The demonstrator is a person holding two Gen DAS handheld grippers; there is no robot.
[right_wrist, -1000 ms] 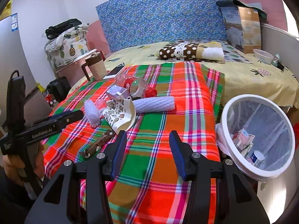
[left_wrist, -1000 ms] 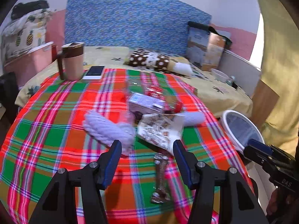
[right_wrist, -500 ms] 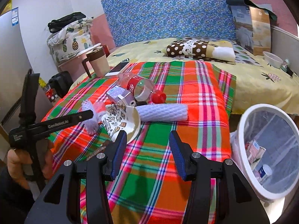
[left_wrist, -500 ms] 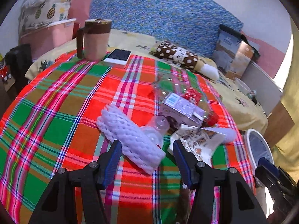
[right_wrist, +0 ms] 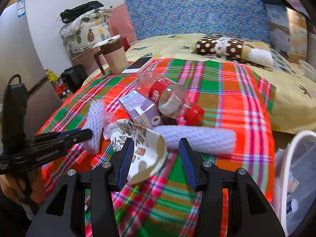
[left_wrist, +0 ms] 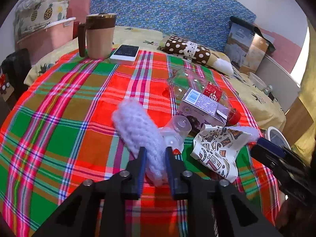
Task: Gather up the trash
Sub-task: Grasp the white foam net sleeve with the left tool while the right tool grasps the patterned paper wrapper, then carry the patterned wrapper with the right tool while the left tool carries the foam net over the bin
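Trash lies on a plaid cloth [left_wrist: 59, 130]. My left gripper [left_wrist: 155, 166] is shut on the near end of a white foam net sleeve [left_wrist: 136, 126], which also shows in the right wrist view [right_wrist: 95, 122]. Beside it lie a clear plastic cup [left_wrist: 176, 130], a purple carton [left_wrist: 203, 106], a crushed red-label bottle [left_wrist: 197, 85] and a patterned paper cup [left_wrist: 215, 152]. My right gripper [right_wrist: 156, 162] is open, its jaws on either side of the patterned paper cup [right_wrist: 146, 154]. A second foam sleeve [right_wrist: 197, 138] lies just beyond it.
A white mesh trash bin [right_wrist: 296, 177] holding some trash stands off the cloth's right edge. A brown-lidded mug [left_wrist: 98, 35] and a phone [left_wrist: 125, 54] sit at the far left of the cloth. A dotted pillow [left_wrist: 187, 49] and a box [left_wrist: 244, 45] lie behind.
My left gripper moved forward and closed on the foam sleeve. My right gripper moved left and forward from near the bin up to the patterned paper cup.
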